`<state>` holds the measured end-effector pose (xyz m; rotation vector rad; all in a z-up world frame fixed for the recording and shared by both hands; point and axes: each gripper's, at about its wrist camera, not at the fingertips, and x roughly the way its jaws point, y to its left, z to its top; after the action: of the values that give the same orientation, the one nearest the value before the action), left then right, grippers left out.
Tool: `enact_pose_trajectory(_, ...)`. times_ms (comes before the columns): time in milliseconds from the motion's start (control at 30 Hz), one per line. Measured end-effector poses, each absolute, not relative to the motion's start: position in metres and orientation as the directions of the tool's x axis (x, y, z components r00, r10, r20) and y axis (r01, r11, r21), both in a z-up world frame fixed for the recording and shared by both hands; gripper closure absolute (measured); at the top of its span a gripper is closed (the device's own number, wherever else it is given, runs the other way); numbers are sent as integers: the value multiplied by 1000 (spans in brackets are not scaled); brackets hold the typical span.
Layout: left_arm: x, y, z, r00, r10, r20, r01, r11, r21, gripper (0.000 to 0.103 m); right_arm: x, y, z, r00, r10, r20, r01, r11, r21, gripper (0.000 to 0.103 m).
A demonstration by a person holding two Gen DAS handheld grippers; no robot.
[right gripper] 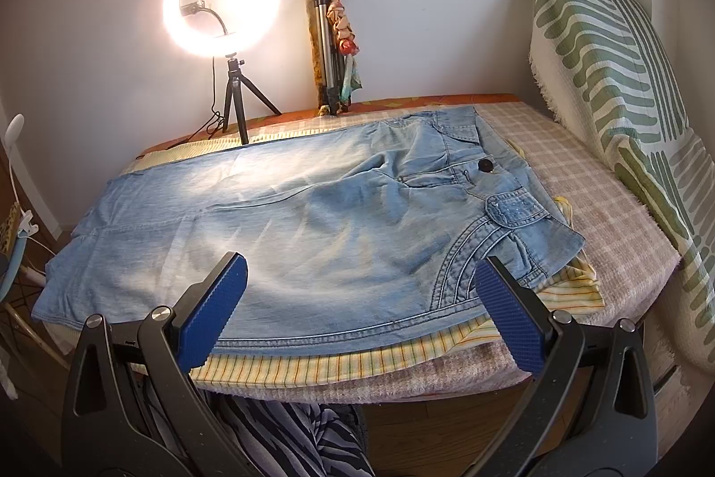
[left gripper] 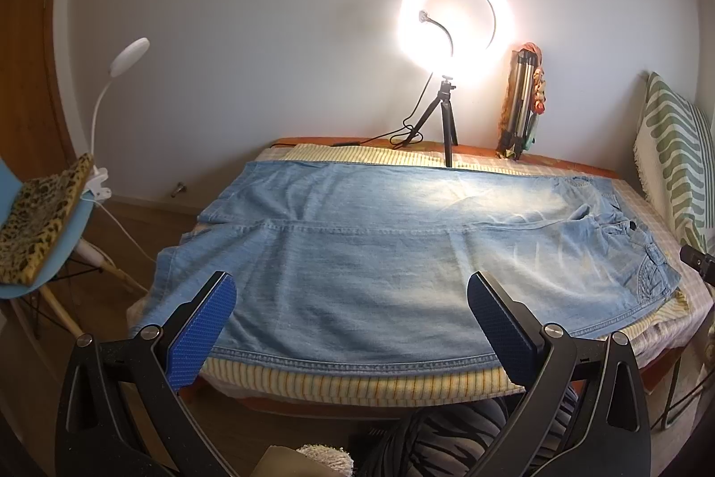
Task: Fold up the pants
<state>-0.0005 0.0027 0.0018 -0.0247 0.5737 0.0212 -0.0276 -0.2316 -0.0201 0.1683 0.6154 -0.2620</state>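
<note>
Light blue denim pants (left gripper: 380, 249) lie spread flat across the table, waistband to the right, leg hems to the left. In the right wrist view the pants (right gripper: 313, 222) show the button and the stitched pocket at the right. My left gripper (left gripper: 351, 298) is open and empty, held above the near edge over the leg part. My right gripper (right gripper: 362, 284) is open and empty, held above the near edge close to the waist and pocket. Neither gripper touches the pants.
A yellow striped cloth (left gripper: 357, 381) and a checked cover (right gripper: 603, 200) lie under the pants. A lit ring light (left gripper: 453, 25) on a tripod and a folded tripod (left gripper: 520, 101) stand at the back. A green striped cushion (right gripper: 625, 83) leans at right. A chair (left gripper: 49, 244) stands at left.
</note>
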Motion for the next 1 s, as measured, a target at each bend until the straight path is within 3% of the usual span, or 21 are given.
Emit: enact_pose_trajectory(1000,-2,2,0,836,9,-548,-28,999,-25,0,-24,-229,-25,783,-185,-594,288,954,82,0)
